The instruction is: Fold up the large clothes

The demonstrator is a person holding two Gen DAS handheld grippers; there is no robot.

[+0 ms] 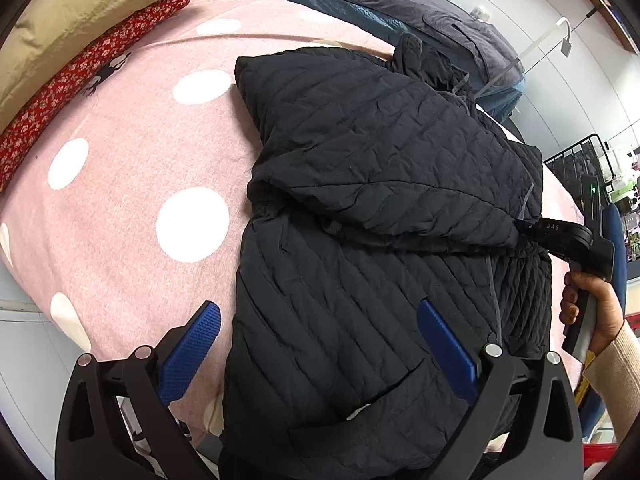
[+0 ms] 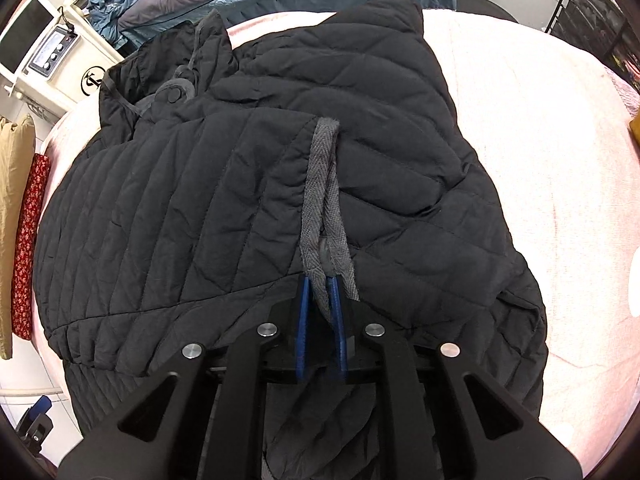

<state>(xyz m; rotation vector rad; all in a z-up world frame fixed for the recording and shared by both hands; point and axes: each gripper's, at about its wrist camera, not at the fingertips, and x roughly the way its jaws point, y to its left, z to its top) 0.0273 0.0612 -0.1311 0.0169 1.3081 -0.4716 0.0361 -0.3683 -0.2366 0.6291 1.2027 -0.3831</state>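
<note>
A black quilted jacket (image 1: 360, 216) lies on a pink polka-dot bedspread (image 1: 132, 168), one side folded over its middle. My left gripper (image 1: 320, 336) is open above the jacket's lower hem, blue pads apart, holding nothing. My right gripper (image 2: 321, 280) is shut on the folded edge of the jacket (image 2: 248, 200), with a grey woven strap (image 2: 324, 200) caught between the pads. In the left wrist view the right gripper (image 1: 520, 226) shows at the jacket's right edge, held by a hand (image 1: 588, 312).
A tan pillow (image 1: 80, 12) and red floral cloth (image 1: 88, 64) lie at the bed's far left. Dark grey and blue bedding (image 1: 380, 4) is piled behind. A white machine with a screen (image 2: 44, 40) stands back left. A black metal rack (image 2: 600, 12) is at right.
</note>
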